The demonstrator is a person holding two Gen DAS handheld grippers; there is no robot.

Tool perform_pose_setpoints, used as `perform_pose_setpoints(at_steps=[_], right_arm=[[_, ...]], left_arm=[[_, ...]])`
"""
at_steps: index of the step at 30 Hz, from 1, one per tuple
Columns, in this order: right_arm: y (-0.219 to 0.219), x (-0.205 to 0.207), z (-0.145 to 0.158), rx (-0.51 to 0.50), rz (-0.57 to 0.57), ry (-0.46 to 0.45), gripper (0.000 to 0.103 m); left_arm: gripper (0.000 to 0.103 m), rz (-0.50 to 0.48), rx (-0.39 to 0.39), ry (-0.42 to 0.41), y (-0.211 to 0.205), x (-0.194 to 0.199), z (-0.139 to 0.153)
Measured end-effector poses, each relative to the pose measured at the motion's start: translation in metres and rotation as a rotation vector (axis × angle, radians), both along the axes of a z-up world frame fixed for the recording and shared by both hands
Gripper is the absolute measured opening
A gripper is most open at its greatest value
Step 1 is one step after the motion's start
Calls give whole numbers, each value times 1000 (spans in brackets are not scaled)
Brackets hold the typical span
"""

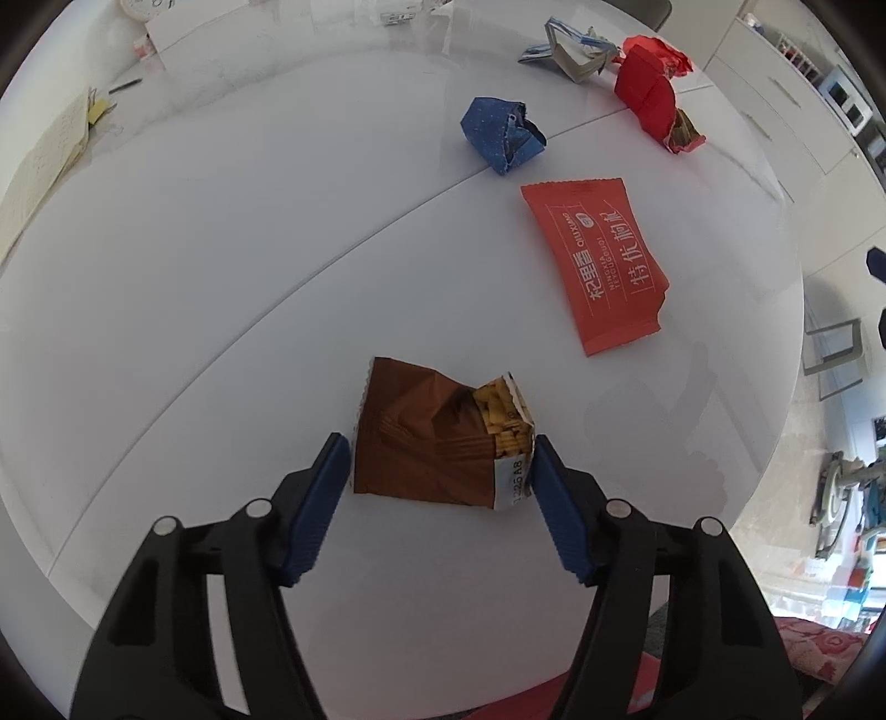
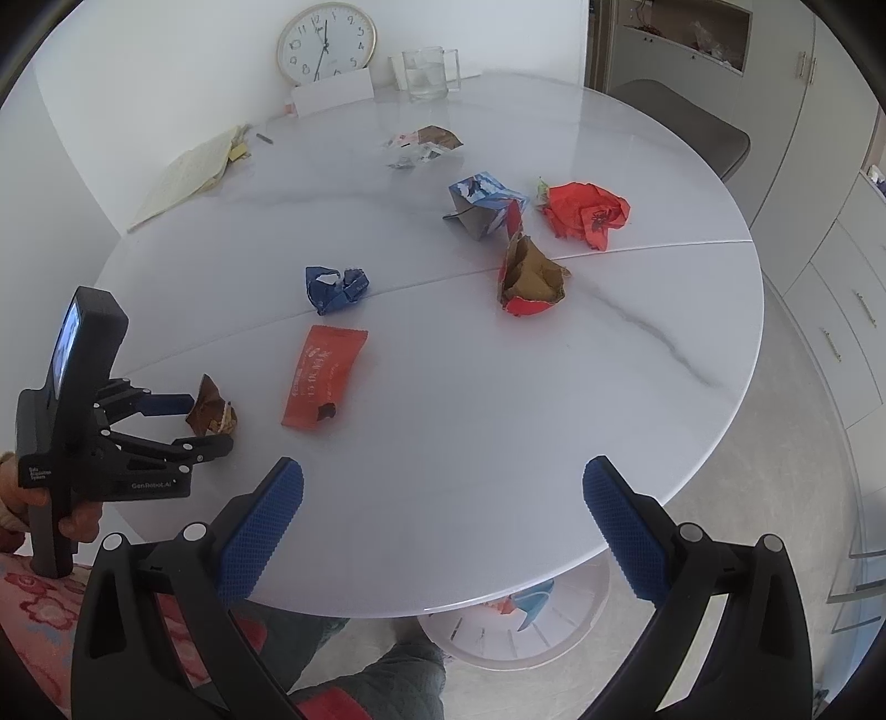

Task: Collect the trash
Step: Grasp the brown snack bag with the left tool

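A brown snack wrapper [image 1: 432, 443] with a torn yellow end lies on the white round table [image 1: 221, 277]. My left gripper [image 1: 443, 448] points down over it, and its blue pads [image 1: 326, 498] touch the wrapper's two side edges. In the right wrist view the wrapper [image 2: 207, 407] stands bunched between the left gripper's [image 2: 213, 421] fingers. My right gripper [image 2: 443, 498] hangs open over the table's near edge with nothing between its pads. Also on the table are a flat orange packet [image 1: 598, 266], a crumpled blue wrapper [image 1: 501, 133] and red crumpled paper [image 1: 650, 94].
A white bin [image 2: 470, 648] holding scraps stands under the table's near edge. A blue-grey carton [image 2: 482, 202], a brown-red wrapper [image 2: 531, 277] and small scraps [image 2: 423, 144] lie farther back. A clock [image 2: 325, 41], a glass jug [image 2: 429, 72] and a notebook [image 2: 188, 174] sit at the far side.
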State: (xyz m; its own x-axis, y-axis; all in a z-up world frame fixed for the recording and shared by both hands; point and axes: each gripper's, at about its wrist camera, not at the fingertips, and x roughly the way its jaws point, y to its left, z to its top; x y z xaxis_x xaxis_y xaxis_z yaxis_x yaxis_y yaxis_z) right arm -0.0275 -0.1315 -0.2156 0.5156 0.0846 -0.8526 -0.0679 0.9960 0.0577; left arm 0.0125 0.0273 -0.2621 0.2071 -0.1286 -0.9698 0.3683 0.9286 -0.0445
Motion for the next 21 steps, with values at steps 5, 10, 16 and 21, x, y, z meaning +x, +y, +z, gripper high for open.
perform_pose_setpoints(at_steps=[5,10,16,21], right_arm=[[8,11,-6,13,4,16,100],[25,29,-18,30,22,39,100],[49,56,-40,67,40,80,100],[70,78,-62,77,18,124,100]], left_arm=[[55,-31,0,-17,-3,1,3],[51,-51,3,-32,1,7,12],[51,-63,-14,-42,15,15,25],[51,-97,-32,-48,38,21,29]])
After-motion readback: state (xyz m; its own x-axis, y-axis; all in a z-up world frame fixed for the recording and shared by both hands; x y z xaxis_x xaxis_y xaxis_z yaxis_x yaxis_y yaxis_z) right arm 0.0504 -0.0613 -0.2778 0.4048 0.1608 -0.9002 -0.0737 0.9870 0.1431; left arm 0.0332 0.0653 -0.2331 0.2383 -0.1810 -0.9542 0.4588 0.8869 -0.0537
